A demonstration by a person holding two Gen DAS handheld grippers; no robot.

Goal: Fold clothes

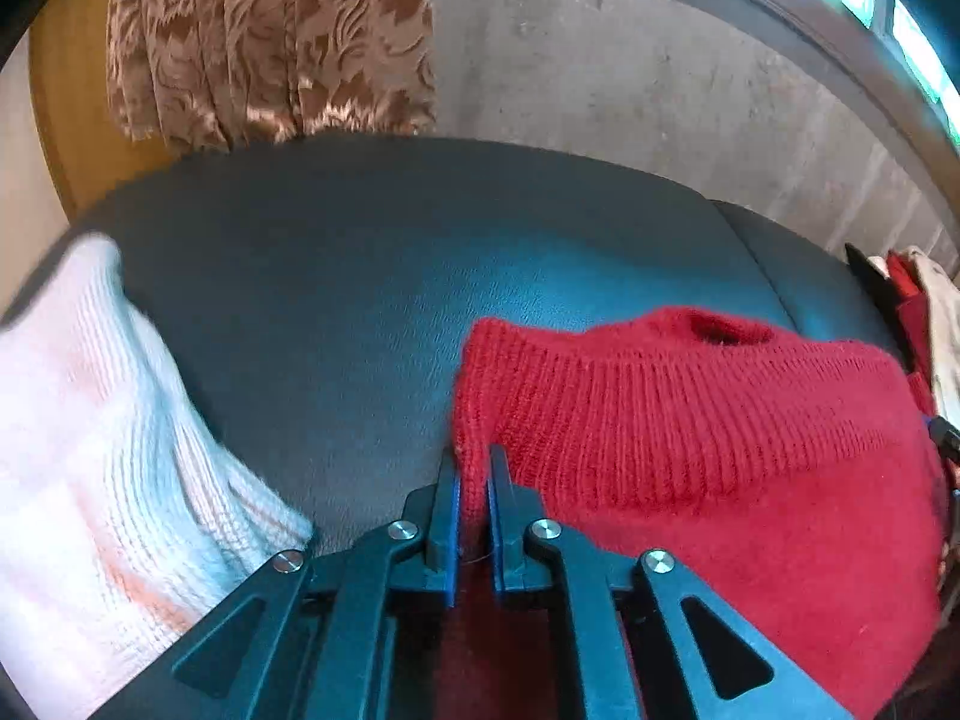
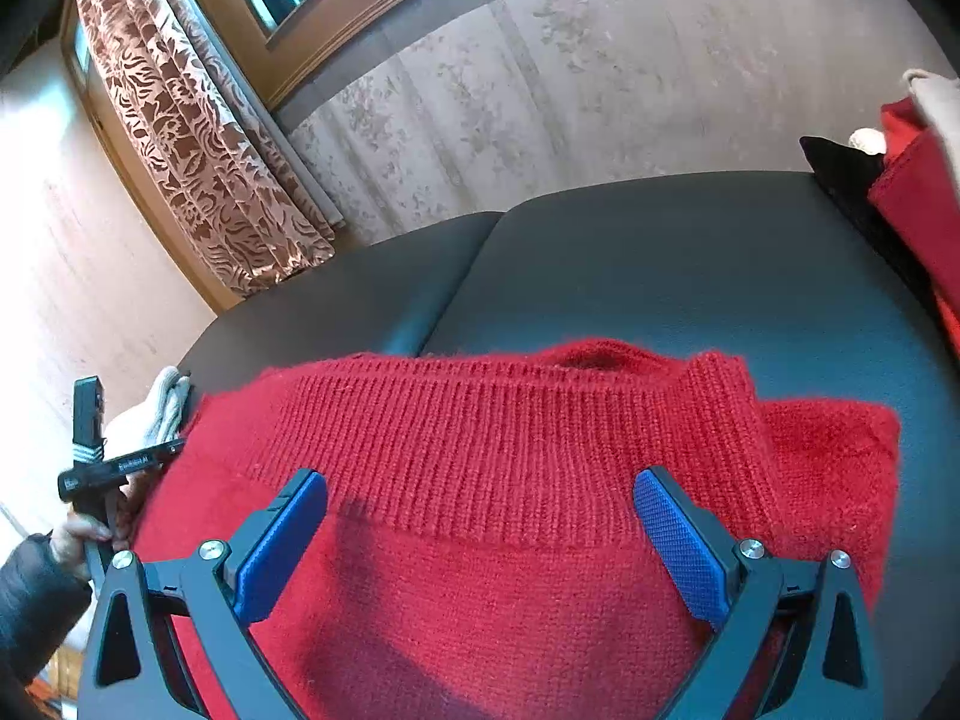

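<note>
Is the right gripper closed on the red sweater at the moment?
No, the right gripper has its jaws spread wide above the red sweater, gripping nothing.

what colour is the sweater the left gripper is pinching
Red, a ribbed knit sweater, clearest in the right wrist view; the left gripper grips its edge.

A sweater point(image 2: 510, 540) lies on the sofa point(image 2: 660, 252), knitwear point(image 1: 90, 420) at its left.

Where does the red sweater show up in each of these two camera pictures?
Left wrist view: red sweater fills the lower right, its corner pinched in the left gripper.
Right wrist view: it fills the lower centre, beneath the open right gripper.
Shared landmark: the patterned curtain, upper left in both.
</note>
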